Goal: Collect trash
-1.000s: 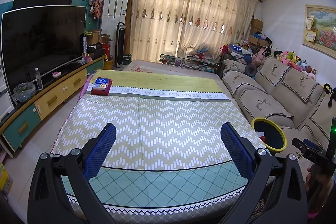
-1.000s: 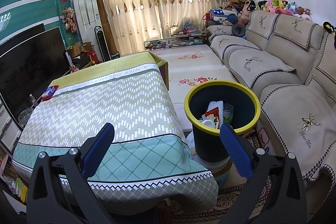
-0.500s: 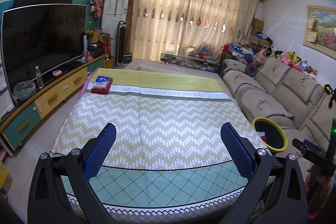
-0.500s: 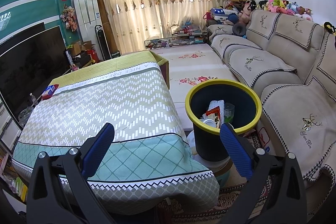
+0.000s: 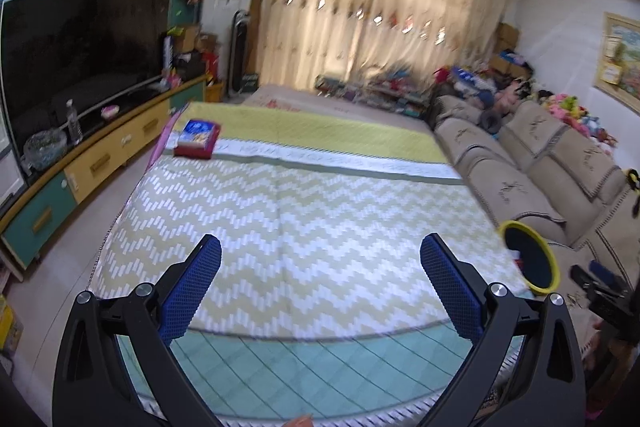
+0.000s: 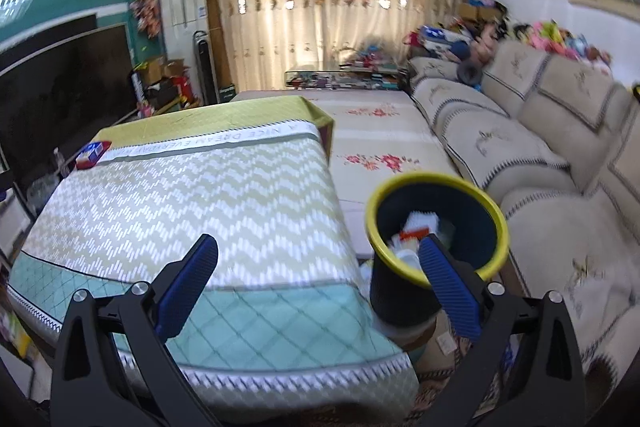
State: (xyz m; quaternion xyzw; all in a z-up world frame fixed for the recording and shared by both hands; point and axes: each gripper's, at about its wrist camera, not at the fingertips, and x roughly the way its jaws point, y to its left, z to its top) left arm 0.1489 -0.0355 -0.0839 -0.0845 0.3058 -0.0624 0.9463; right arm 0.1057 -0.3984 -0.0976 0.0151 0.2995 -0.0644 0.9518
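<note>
A dark bin with a yellow rim stands right of the table and holds white and red scraps. It also shows at the right edge of the left wrist view. My left gripper is open and empty over the near end of the cloth-covered table. My right gripper is open and empty over the table's near right corner, its right finger in front of the bin. A red and blue flat box lies at the table's far left; it shows in the right wrist view too.
A beige sofa runs along the right, close behind the bin. A TV on a yellow and green cabinet lines the left wall. A floral mat covers the floor beyond the table. Curtains and clutter fill the far end.
Both views have swung and are blurred with motion. The right gripper has shifted right and tilted, so the bin now sits behind its right finger. Both grippers stay open and empty.
</note>
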